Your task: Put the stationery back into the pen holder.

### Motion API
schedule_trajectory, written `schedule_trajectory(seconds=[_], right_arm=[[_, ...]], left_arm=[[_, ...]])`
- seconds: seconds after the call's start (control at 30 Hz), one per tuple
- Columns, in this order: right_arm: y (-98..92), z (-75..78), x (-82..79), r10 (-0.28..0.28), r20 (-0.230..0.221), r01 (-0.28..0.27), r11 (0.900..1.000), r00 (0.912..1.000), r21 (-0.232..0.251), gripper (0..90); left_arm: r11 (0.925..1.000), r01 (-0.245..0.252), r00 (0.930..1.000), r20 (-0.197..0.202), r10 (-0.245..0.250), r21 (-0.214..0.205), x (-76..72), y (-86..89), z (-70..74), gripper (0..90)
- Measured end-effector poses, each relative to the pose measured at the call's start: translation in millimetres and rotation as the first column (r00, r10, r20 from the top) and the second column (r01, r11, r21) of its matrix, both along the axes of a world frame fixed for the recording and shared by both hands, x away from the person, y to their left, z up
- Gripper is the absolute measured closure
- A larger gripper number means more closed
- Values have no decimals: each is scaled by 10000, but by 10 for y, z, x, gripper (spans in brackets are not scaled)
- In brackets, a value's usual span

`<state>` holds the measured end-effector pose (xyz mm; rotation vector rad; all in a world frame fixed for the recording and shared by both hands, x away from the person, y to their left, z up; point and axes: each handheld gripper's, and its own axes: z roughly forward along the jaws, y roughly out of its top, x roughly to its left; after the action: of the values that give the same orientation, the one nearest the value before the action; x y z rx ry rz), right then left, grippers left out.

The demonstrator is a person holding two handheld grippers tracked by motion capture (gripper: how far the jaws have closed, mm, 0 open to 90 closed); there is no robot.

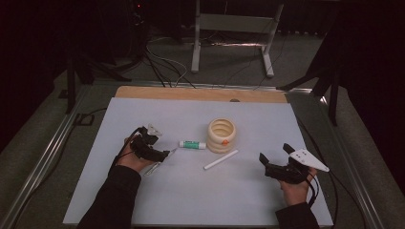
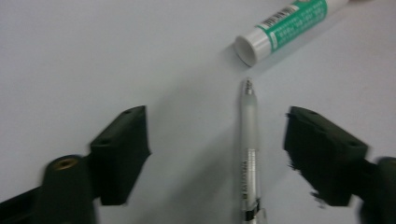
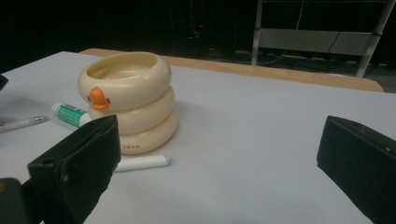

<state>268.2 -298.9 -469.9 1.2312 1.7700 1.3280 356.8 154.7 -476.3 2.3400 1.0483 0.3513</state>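
A dim room: grey floor point(image 1: 229, 62) strewn with dark cables point(image 1: 160, 64), a white metal frame point(image 1: 234, 28) standing behind the pale table point(image 1: 191, 195) with its wooden edge point(image 1: 200, 94)

Pen point(image 2: 249, 149) lies on desk point(image 1: 191, 195), between left gripper point(image 1: 162, 155) fingers point(image 2: 122, 154). Glue stick point(image 1: 192, 144) just past pen tip. Ring pot point(image 1: 221, 135) right of glue stick. Chalk stick point(image 1: 220, 160) before pot. Right gripper point(image 1: 274, 160) far right.
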Motion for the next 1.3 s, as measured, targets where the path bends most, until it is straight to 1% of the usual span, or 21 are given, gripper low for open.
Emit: schedule_trajectory(seconds=[0.03,0.1,0.13,0.17,0.2,0.23,0.27,0.3,0.33,0.37,0.4,0.43,0.47,0.6,0.7,0.83,0.87,1.0,1.07,1.17,1.3], right_arm=[[0,0,-1,0,-7,0,10000,10000,6,0],[0,3,-5,-20,-3,20,10000,10000,3,0],[-1,5,-6,-30,0,30,10000,10000,16,0],[-3,7,-7,-30,5,30,10000,10000,42,0],[-6,6,-7,-44,4,44,10000,10000,48,0],[-6,6,-7,-44,4,44,10000,10000,48,0],[-9,6,-7,-54,5,54,10000,10000,48,0],[-15,5,-6,-68,-4,68,10000,10000,57,0],[-16,4,-6,-78,-3,78,10000,10000,50,1],[-15,4,-6,-72,0,72,10000,10000,52,0],[-14,3,-5,-70,1,70,10000,10000,29,0],[-13,2,-4,-71,3,71,10000,10000,16,0],[-11,2,-5,-62,-6,62,10000,10000,14,0],[-11,1,-6,-67,-5,67,10000,10000,10,0],[-21,0,-6,-90,-24,90,9999,10000,56,1],[-25,0,-5,-110,-33,110,9999,9999,73,0],[-25,-2,-3,-107,-34,108,9999,9999,83,1],[-18,-7,1,-107,-40,107,9999,9999,45,1],[-18,-8,2,-133,-56,133,9999,9999,66,1],[-17,-10,3,-130,-63,130,9999,9999,94,1],[-17,-10,2,-122,-56,122,9999,9999,100,0]], left_arm=[[10000,43,9999,-124,-43,35,8,-16,-6,336],[9997,225,9994,-249,-225,-10,11,-48,-18,411],[9995,298,9990,-328,-297,40,11,-67,-28,453],[9994,300,9987,-410,-292,188,16,-88,-46,483],[9989,358,9978,-578,-340,310,23,-106,-65,511],[9989,358,9978,-578,-340,310,23,-106,-65,541],[9978,517,9954,-828,-481,420,29,-139,-108,541],[9969,562,9937,-997,-504,557,39,-152,-133,618],[9962,589,9919,-1162,-511,648,45,-164,-159,653],[9941,671,9893,-1350,-551,857,51,-176,-185,694],[9932,688,9885,-1406,-553,936,52,-184,-206,725],[9934,694,9876,-1467,-555,910,59,-175,-203,742],[9936,694,9867,-1528,-552,895,68,-164,-200,796],[9928,747,9867,-1511,-600,935,62,-168,-198,806],[9934,759,9861,-1543,-620,863,62,-151,-192,807],[9951,667,9874,-1480,-552,734,55,-122,-164,807],[9963,640,9891,-1361,-556,579,46,-100,-128,807],[9979,569,9919,-1158,-529,317,21,-59,-55,806],[9981,596,9937,-959,-577,170,5,-48,-21,806],[9982,604,9947,-835,-603,-6,-4,-36,16,806],[9983,566,9957,-727,-574,-130,4,-19,54,806]])
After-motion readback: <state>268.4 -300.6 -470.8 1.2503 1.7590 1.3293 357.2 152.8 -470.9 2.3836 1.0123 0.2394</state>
